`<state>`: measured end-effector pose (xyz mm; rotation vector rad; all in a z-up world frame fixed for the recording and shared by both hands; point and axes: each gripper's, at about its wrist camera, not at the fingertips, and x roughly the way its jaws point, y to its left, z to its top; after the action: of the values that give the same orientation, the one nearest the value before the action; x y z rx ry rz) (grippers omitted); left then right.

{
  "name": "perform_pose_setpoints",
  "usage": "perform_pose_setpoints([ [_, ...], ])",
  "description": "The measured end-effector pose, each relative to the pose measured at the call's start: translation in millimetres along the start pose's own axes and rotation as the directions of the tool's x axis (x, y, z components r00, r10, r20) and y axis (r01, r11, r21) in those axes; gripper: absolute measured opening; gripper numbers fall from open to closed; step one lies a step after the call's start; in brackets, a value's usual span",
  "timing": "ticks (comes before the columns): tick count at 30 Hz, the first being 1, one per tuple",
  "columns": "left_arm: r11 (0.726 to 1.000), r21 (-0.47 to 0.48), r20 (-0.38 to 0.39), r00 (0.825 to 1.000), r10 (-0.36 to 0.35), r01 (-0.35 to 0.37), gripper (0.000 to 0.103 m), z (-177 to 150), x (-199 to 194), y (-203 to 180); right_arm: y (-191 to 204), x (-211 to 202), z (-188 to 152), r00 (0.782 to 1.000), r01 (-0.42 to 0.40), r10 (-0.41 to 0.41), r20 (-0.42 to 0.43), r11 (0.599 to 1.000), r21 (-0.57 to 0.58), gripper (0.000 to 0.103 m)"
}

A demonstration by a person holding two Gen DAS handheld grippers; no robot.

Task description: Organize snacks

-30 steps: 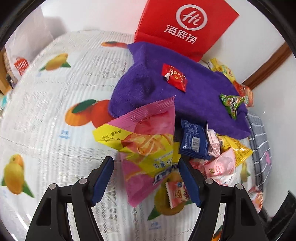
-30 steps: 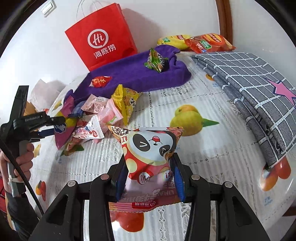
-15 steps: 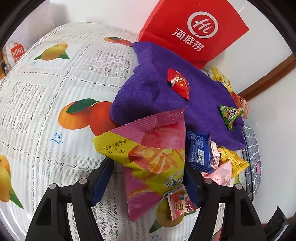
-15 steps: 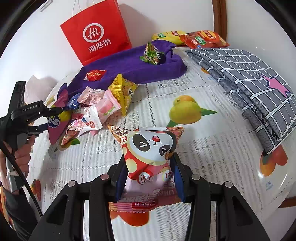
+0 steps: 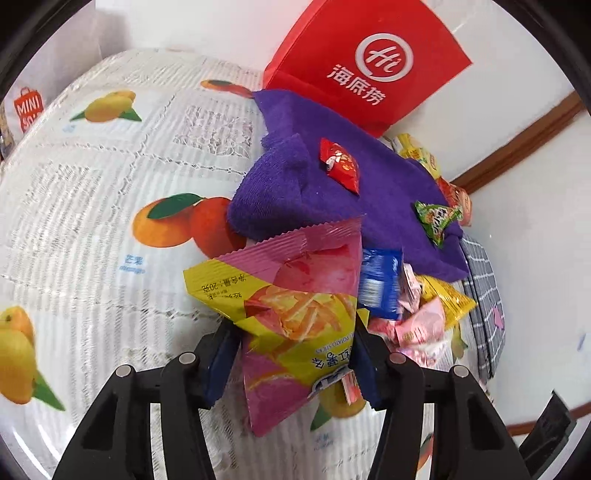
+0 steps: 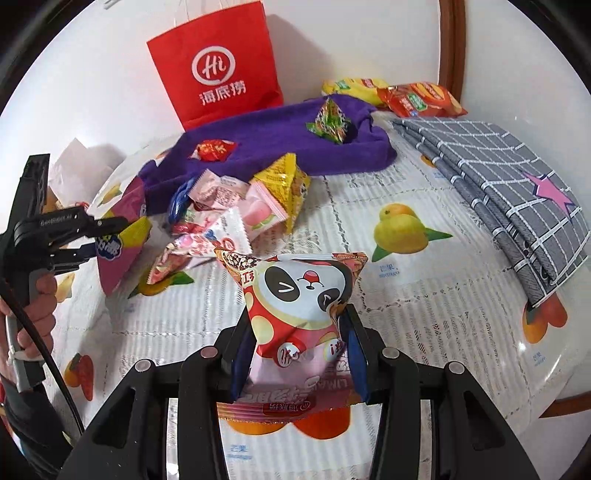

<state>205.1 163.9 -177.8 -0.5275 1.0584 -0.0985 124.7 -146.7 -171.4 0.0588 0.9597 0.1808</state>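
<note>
Left tool [image 5: 291, 354] jaws have just been closing and now pinch the pink-and-yellow chip bag [image 5: 295, 295] at lower centre of the left wrist view, so it looks picked from the snack pile [image 6: 229, 218]; right tool [image 6: 295, 354] is clamped on the panda snack pack [image 6: 299, 295], so both likely go for sorting. Red paper bag [image 6: 218, 62] upper left: contents not visible. Purple towel [image 6: 273, 144] on the tabletop [image 6: 406, 302] holds a red candy [image 6: 212, 149] and green packet [image 6: 330, 122].

A home room: bench under a fruit-print tablecloth [image 6: 424, 295], red paper shopping bag [image 6: 218, 66] against a white wall [image 6: 351, 33].
</note>
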Motion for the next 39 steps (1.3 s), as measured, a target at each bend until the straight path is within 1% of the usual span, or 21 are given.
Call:
perform_pose_setpoints([
  [4,0.999,0.047,0.010,1.000,-0.005,0.004,0.053,-3.9,-16.9,-4.8,6.5,-12.9,1.6,1.000,-0.006,0.006,0.030,1.000,-0.005,0.044],
  [10,0.996,0.087,0.039,0.999,-0.021,0.017,0.053,-5.1,-41.6,-17.2,13.2,-34.8,12.1,0.997,0.011,-0.010,0.078,1.000,-0.017,0.044],
  [14,0.992,0.120,0.062,0.997,-0.047,0.039,0.053,-2.0,-57.9,-33.4,16.2,-52.5,28.6,0.993,0.017,-0.013,0.117,0.999,-0.037,0.044],
  [21,0.988,0.151,0.098,0.994,-0.045,0.030,0.053,9.3,-74.7,-57.9,19.2,-70.0,68.1,0.990,0.009,0.000,0.144,0.998,-0.059,0.044],
  [27,0.987,0.160,0.141,0.990,-0.028,0.005,0.053,28.5,-83.1,-75.7,19.5,-71.8,106.0,0.986,-0.027,0.038,0.160,0.997,-0.076,0.044],
  [31,0.989,0.149,0.146,0.989,-0.005,-0.017,0.053,51.0,-78.4,-84.4,18.8,-66.1,133.7,0.984,-0.063,0.074,0.163,0.995,-0.075,0.044],
  [39,0.988,0.151,0.169,0.986,0.008,-0.034,0.053,93.7,-67.9,-103.0,16.1,-47.3,183.5,0.980,-0.104,0.114,0.164,0.992,-0.068,0.044],
])
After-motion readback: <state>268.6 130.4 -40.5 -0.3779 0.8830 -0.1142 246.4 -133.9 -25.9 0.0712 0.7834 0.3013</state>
